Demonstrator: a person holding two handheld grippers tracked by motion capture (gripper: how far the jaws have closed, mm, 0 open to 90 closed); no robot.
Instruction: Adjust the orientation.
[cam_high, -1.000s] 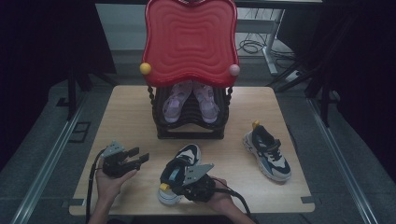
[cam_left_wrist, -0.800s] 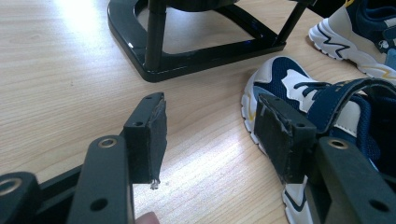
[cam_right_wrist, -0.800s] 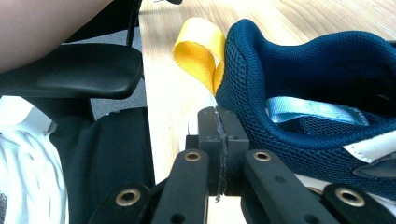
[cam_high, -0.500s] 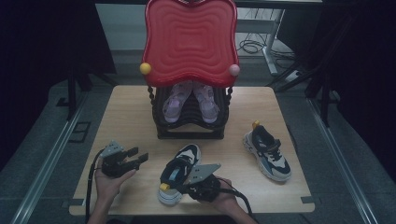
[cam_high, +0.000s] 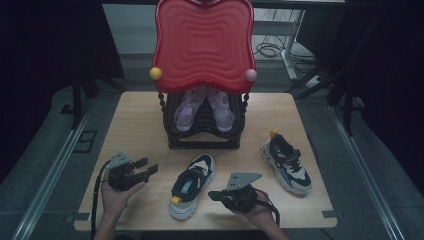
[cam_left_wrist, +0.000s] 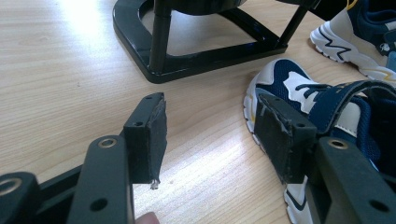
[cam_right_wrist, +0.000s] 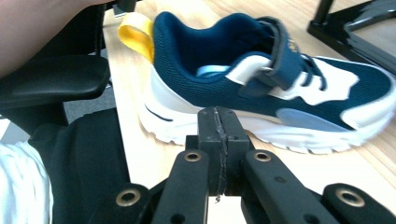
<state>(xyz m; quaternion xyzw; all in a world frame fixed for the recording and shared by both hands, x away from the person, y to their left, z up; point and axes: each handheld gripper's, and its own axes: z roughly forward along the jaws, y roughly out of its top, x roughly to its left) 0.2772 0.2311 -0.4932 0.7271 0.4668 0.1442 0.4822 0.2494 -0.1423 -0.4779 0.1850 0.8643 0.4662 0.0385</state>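
the near shoe (cam_high: 192, 186) lies close to the tabletop's (cam_high: 135, 115) front edge, about midway between its two front corners, its long axis running from the yellow heel tab at the front edge up and slightly right toward the black rack (cam_high: 204, 129) that stands mid-table. the right gripper (cam_high: 214, 195) sits just to the shoe's right, near the front edge, jaws pressed together with nothing between them; in the right gripper view its tips point at the shoe's side just below the collar, close but apart from the sole. the left gripper (cam_high: 152, 169) rests to the shoe's left, a little farther off, its jaws wide and empty; the left gripper view shows the toe just beyond its right jaw. so the shoe lies crosswise to both grippers, and the right one is nearer, toward the heel end. a grasp there would probably call for spreading those closed jaws first. the second shoe (cam_high: 287, 163) lies well apart, toward the right edge.
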